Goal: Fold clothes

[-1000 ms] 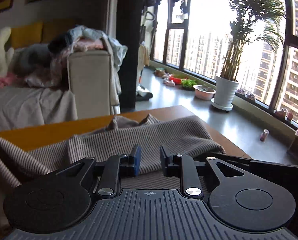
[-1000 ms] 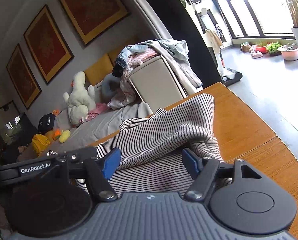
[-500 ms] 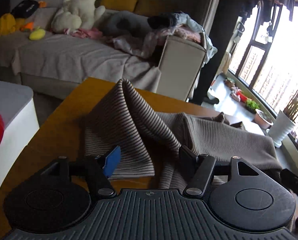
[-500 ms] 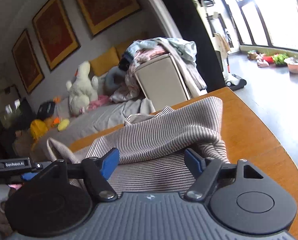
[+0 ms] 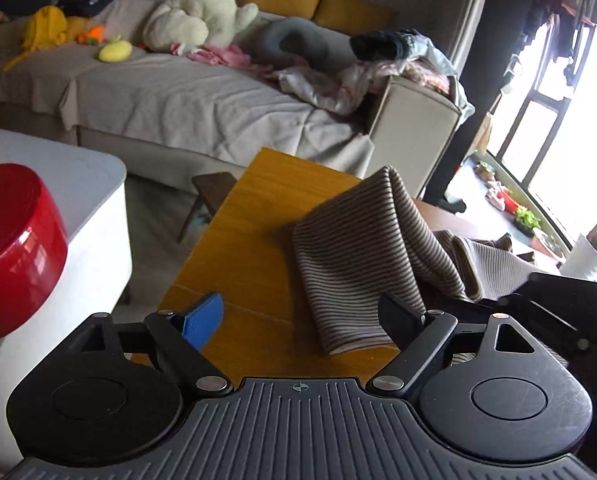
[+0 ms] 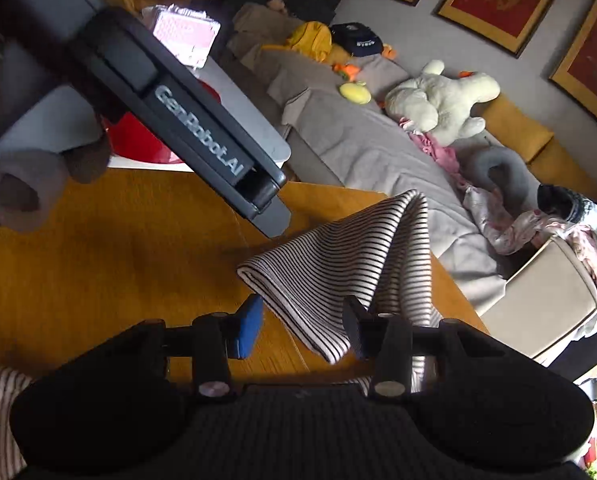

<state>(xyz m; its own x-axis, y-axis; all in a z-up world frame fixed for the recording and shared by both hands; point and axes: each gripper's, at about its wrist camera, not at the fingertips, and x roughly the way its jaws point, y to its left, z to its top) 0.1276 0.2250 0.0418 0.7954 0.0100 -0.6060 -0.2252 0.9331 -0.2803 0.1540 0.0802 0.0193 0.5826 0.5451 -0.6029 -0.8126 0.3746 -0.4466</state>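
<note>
Lying rumpled on wooden table [image 5: 254,216]: striped garment [image 5: 350,264]; sofa [image 5: 202,100] behind.

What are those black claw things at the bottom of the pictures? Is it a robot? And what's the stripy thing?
It isn't a robot on its own. A person holds a gripper tool in each hand, and each tool has a small camera looking forward along its two fingers. That's why black fingers with blue pads fill the bottom of each picture.

One picture comes from the left gripper, the other from the right gripper. In the right one, the long dark bar reading GenRobot.AI looks like the other tool's body.

The stripy thing is a striped garment lying bunched on an orange wooden table, with one fold standing up like a tent. The job is folding clothes.

Both grippers are open and hold nothing now. Behind is a sofa with a white plush toy.
</note>
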